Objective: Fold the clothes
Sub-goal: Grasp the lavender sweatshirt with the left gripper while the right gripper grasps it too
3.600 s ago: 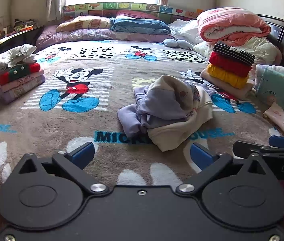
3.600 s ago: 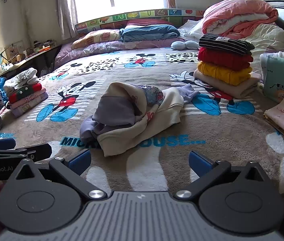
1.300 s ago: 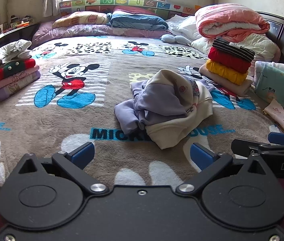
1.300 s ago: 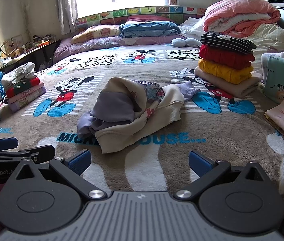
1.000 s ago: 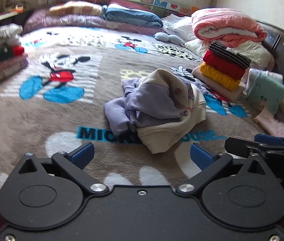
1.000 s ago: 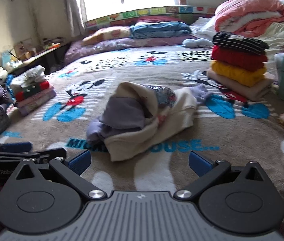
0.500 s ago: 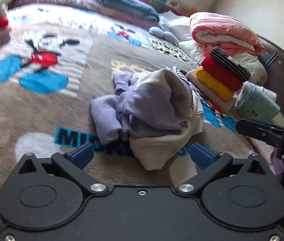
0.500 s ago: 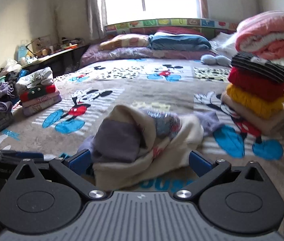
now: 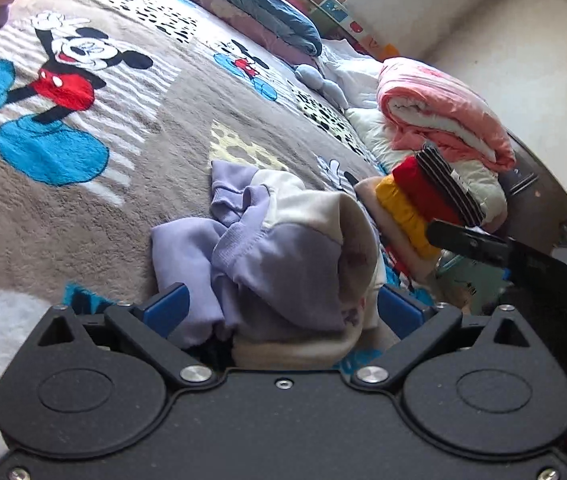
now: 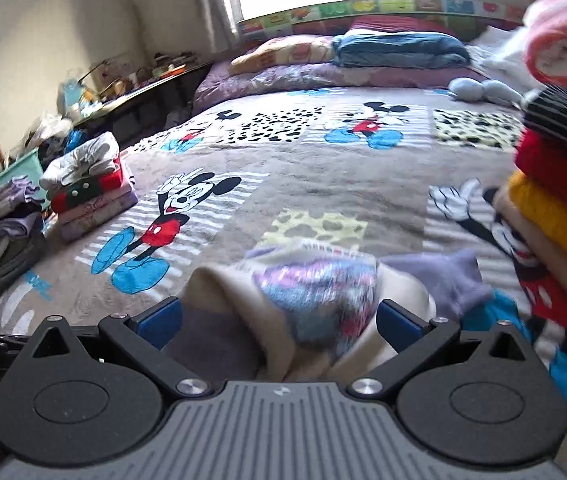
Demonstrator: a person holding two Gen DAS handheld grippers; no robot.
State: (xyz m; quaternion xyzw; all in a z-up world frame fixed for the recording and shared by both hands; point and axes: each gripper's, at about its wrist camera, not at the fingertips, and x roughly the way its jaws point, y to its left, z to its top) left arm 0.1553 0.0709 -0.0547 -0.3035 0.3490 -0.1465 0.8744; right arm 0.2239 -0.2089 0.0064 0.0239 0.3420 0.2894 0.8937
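A: Where's the hoodie (image 9: 283, 256)?

B: Crumpled in a heap on the blanket (image 9: 83, 208), lilac and cream, just left of the stack (image 9: 423, 200) of folded knits.

A: And the left gripper (image 9: 281, 310)?

B: Spread wide, the heap bulging between its blue pads (image 9: 165, 308), nothing pinched.

A: The right gripper (image 10: 279, 322)?

B: Also spread, low over the hoodie's printed part. The cloth there is blurred, so whether the pads touch it I can't tell. A second pile (image 10: 87, 188) sits well apart at the blanket's left edge.
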